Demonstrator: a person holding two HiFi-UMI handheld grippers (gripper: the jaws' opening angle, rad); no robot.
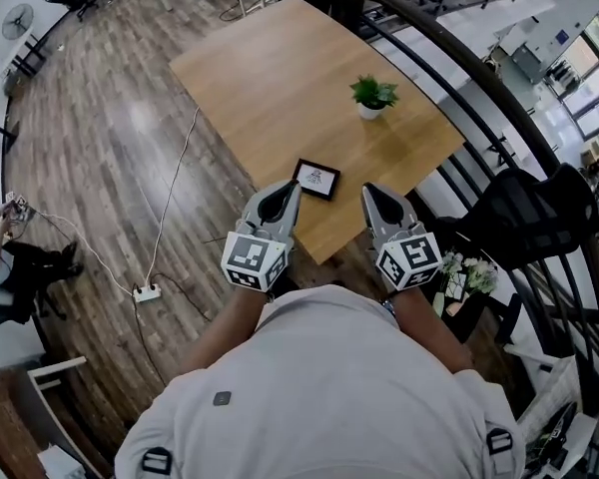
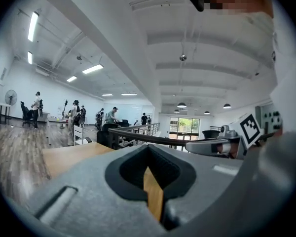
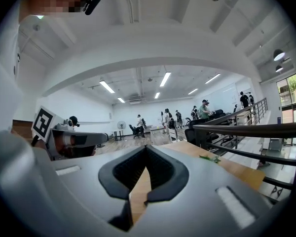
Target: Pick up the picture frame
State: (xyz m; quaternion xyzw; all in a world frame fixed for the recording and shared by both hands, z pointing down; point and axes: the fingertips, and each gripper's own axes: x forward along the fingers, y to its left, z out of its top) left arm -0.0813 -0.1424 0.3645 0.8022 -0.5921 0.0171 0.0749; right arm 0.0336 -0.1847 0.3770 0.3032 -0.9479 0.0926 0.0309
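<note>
Item: picture frame (image 1: 316, 179), small, dark border, pale print inside, lying flat on the wooden worktop (image 1: 280, 78) close to its near corner and set in from both edges that meet there; not yet lifted. Also on the worktop: potted plant (image 1: 373, 96), further in toward the right-hand edge, well apart from the frame. Left claw (image 1: 285, 193): clenched on nothing, jaws together, only worktop wood showing through the slit in its own view. In the head view its tip lies at the frame's left side, and whether it touches cannot be told. Right claw (image 1: 372, 196): likewise clenched and empty, held over the near corner, near the frame's right side but apart from it. Step in hand, as judged: the approach, with the grasp not yet begun. Handling notes, as judgement: a claw must be released wide before it meets the frame. Because the frame lies flat and low, the jaws probably need to come in steeply across one narrow border rather than from above the glass. The free claw could steady the opposite side so the frame does not slide toward the worktop's edge. Close gently, lift level, and keep clear of the plant.
</note>
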